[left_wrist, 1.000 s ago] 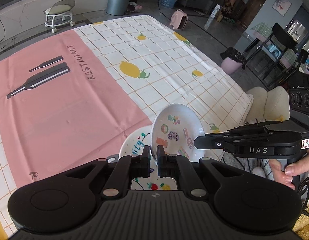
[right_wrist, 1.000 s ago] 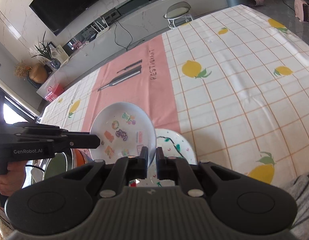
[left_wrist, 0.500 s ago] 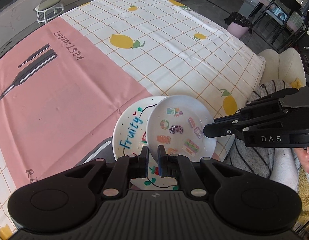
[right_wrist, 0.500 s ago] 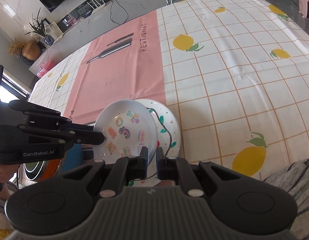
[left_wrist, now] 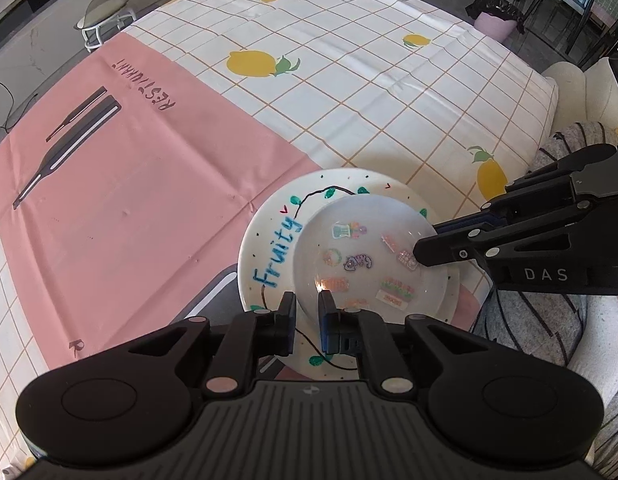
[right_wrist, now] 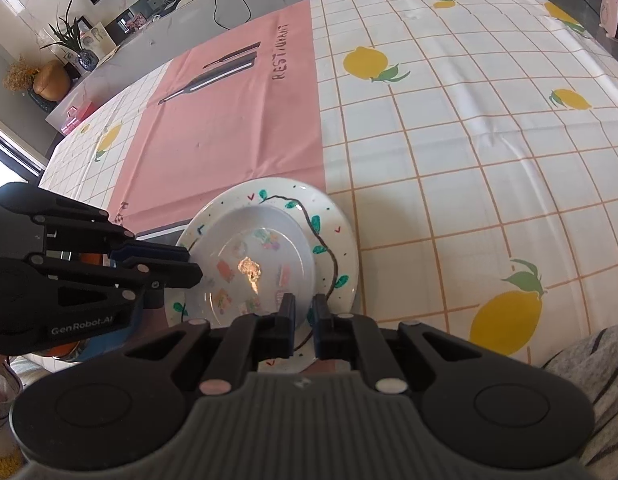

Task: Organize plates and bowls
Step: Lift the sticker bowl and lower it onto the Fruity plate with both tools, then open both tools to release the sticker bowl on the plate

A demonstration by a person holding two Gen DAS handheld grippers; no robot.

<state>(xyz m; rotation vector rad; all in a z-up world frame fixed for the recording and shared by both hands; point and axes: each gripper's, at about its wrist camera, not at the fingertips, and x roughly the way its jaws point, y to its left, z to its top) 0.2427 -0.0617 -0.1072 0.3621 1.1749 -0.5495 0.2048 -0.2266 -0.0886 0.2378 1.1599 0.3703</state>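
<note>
Plate, small (left_wrist: pixel 373 256): stickered; sitting on the larger "Fruity" plate (left_wrist: pixel 269 248), off-centre toward the table's near edge
Left gripper (left_wrist: pixel 307 312): fingers straddling the small plate's near rim, a slight gap showing; whether it is clamping cannot be told
Right gripper (right_wrist: pixel 303 314): same doubt at the opposite rim; grip cannot be told
Tablecloth (left_wrist: pixel 349 92): lemon-checked, pink panel beside the plates
Progress: stacking of these two plates appearing done; letting go remaining; no bowls clearly showing
</note>
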